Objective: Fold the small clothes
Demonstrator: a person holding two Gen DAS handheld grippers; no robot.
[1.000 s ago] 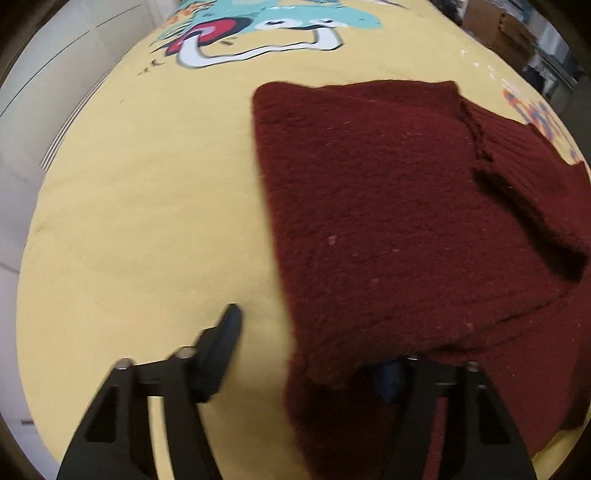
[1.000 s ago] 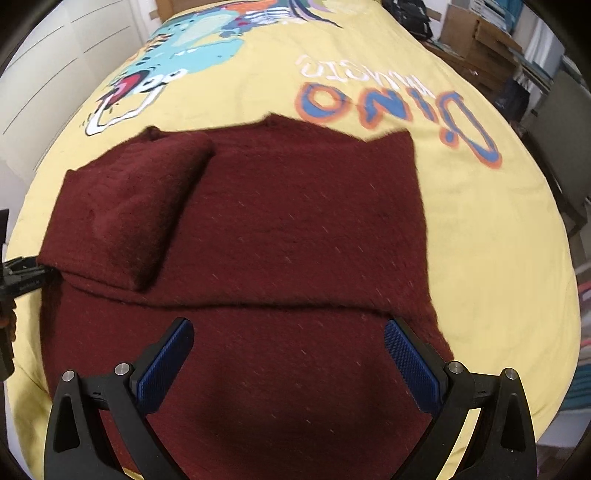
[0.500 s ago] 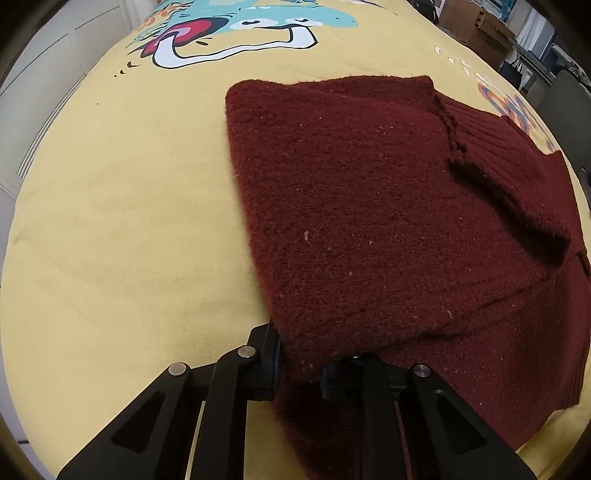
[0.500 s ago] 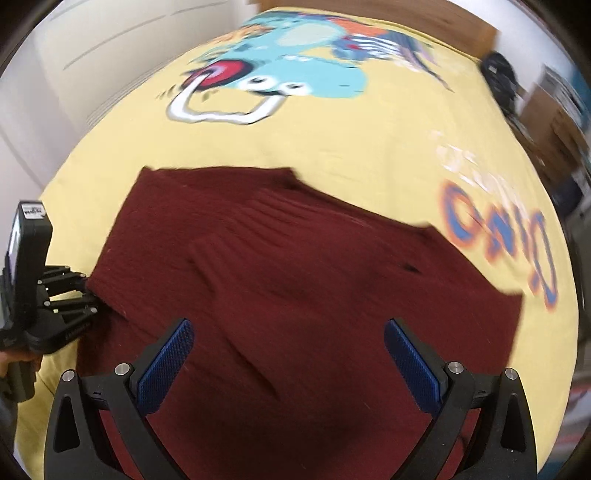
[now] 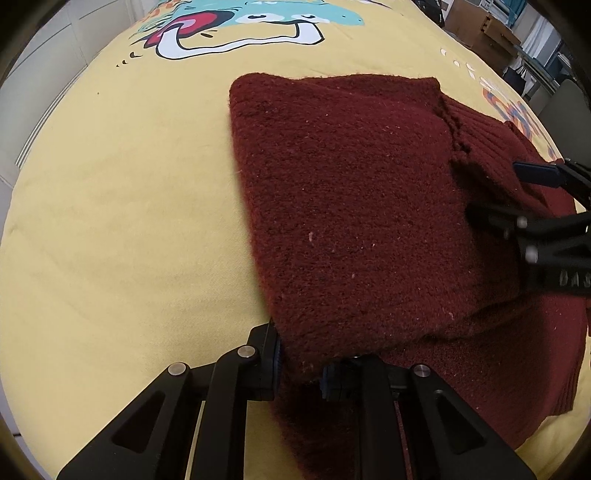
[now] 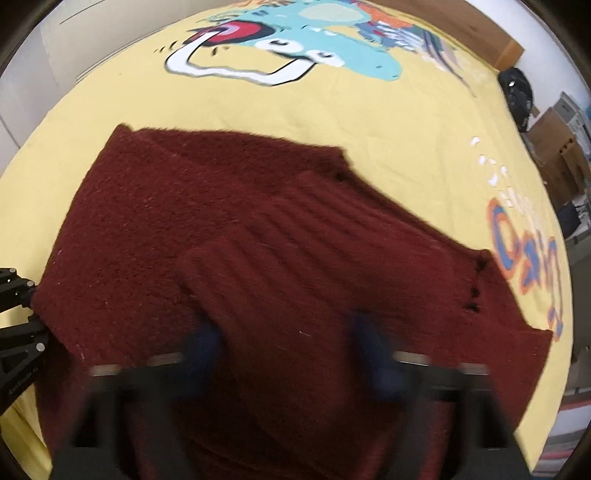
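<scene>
The sweater lies on the yellow sheet, below the blue dino print and left of the orange letters. It is dark red and already partly folded, with a ribbed flap on top.

The left gripper pinches the near corner of the sweater's top layer. Its fingers are close together with the wool squeezed between them. The right gripper sits low over the middle of the sweater, at the ribbed flap. Its fingers look blurry and stand apart, one on each side of the flap. They seem to hold nothing yet.

The step looks like taking hold for the next fold. To do it well, the right gripper should grab the flap's edge, not just the fuzz on top. Both grippers should grab the same layers, or the fold will twist. Then they should lift together, at the same height, and lay the part down flat on the sweater. The wool is thick and soft, so it may sag or slip if the grip is weak.

Count: one sweater, one sheet, two grippers. One dino print and one set of letters are on the sheet. Boxes stand past the sheet's far edge; how many is hard to tell.
</scene>
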